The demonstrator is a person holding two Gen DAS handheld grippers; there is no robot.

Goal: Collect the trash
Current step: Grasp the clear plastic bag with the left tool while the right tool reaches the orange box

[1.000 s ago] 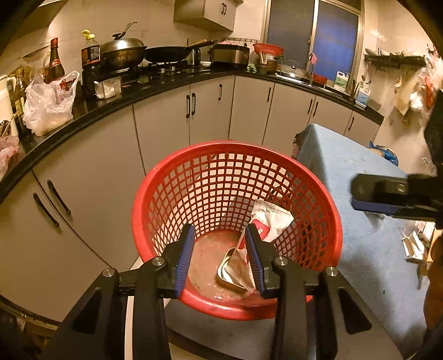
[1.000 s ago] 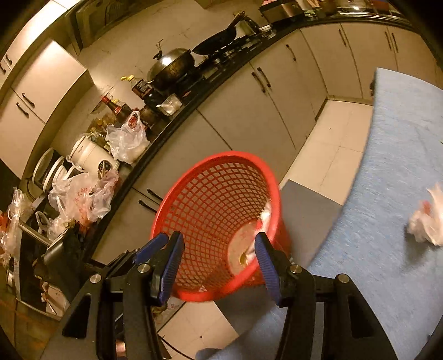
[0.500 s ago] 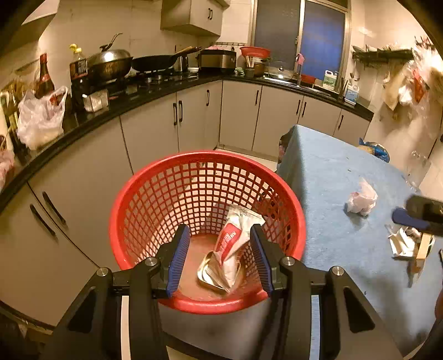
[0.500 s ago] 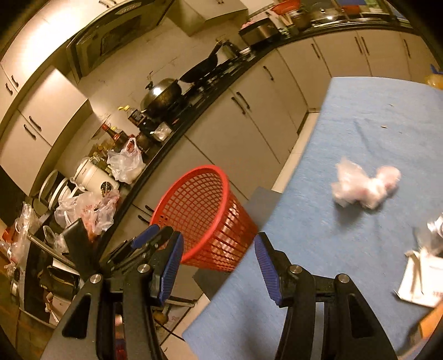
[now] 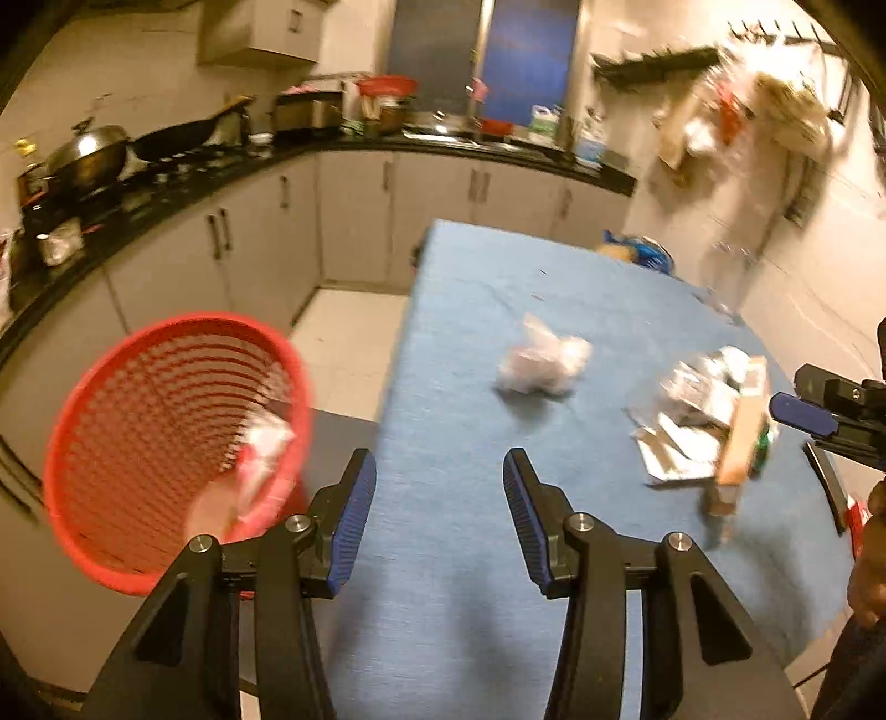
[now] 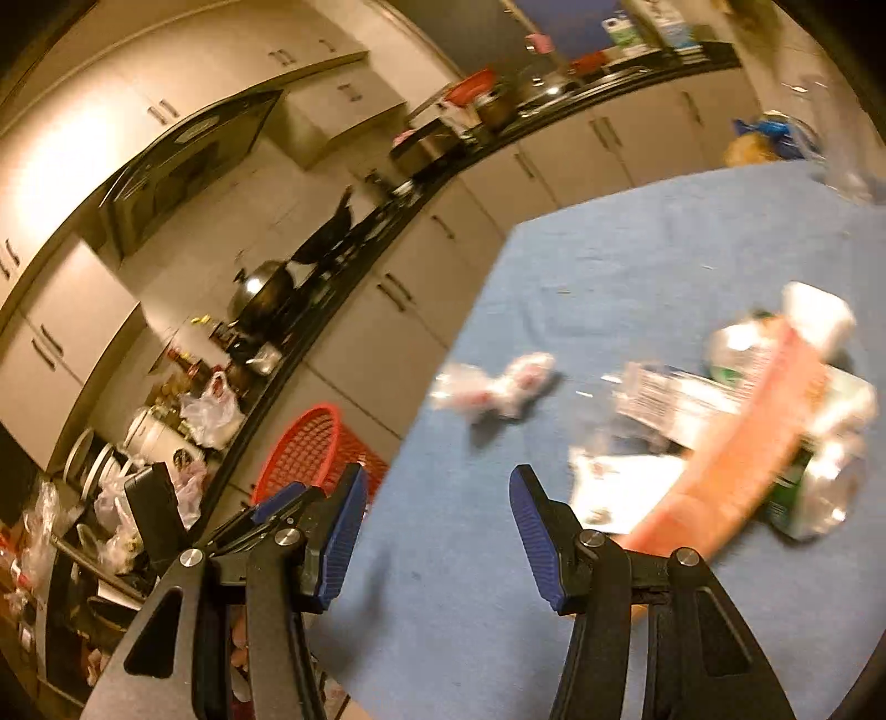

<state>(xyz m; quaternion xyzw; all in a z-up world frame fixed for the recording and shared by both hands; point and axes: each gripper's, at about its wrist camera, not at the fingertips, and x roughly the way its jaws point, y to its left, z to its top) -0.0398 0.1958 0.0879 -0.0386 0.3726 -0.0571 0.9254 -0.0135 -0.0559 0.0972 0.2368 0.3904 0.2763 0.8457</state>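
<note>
Both grippers empty over the blue table (image 5: 454, 581); remaining trash lies ahead and to the right.

Red basket (image 5: 166, 443), holding a wrapper, stands off the table's left edge. Trash pile (image 6: 736, 421) sits just ahead-right of the wide-open right gripper (image 6: 437, 531), the nearer one; crumpled wad (image 5: 542, 365) lies ahead of the open left gripper (image 5: 440, 526).

A black worktop (image 5: 343, 145) curves along the walls above pale cabinet doors (image 5: 354, 216) with dark handles. On its left stretch stand a lidded steel wok (image 5: 88, 160) and a dark frying pan (image 5: 183, 138); further along, toward the corner, sit a steel box-shaped appliance (image 5: 310, 111) and a red bowl (image 5: 386, 86). A dark window (image 5: 482, 50) rises behind them. In the right wrist view, a white plastic bag (image 6: 213, 412) and a white rice cooker (image 6: 152, 437) sit near the worktop's left end, below a black range hood (image 6: 188, 166). Pale floor tiles (image 5: 354, 338) show below the cabinets.
</note>
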